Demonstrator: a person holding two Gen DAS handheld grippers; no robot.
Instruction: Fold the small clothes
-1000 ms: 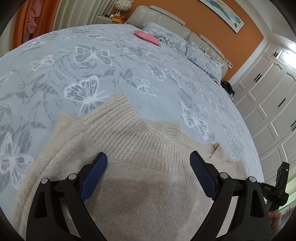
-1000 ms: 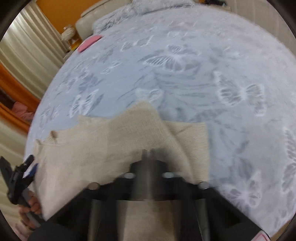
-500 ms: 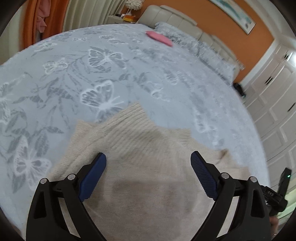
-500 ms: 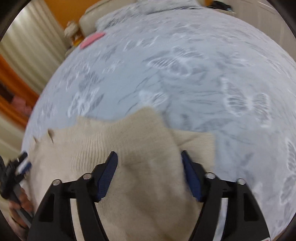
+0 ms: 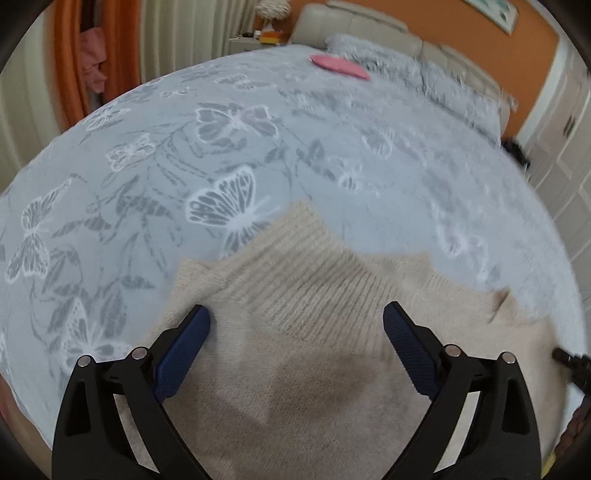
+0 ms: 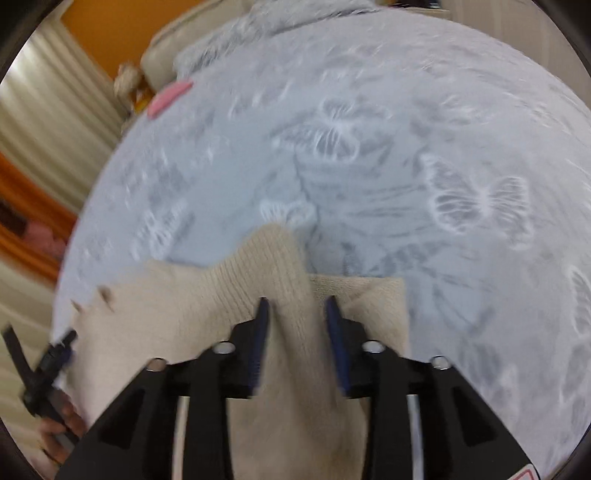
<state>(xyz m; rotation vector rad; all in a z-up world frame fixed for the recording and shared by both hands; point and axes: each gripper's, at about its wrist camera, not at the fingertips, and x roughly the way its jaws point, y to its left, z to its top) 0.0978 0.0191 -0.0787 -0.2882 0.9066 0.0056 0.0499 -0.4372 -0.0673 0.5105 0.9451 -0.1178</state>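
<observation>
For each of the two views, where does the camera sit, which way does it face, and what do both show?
Left wrist: sits behind the left gripper, open over the beige sweater, facing the headboard.
Right wrist: sits behind the right gripper, its fingers partly closed around a raised sweater fold; the person's left hand shows.
Shared: sweater, butterfly bedspread, pink item.

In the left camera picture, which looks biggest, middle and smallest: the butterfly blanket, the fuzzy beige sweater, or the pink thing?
1. Butterfly blanket
2. Beige sweater, though it lies nearest the camera
3. Pink thing, far off, so maybe bigger really
</observation>
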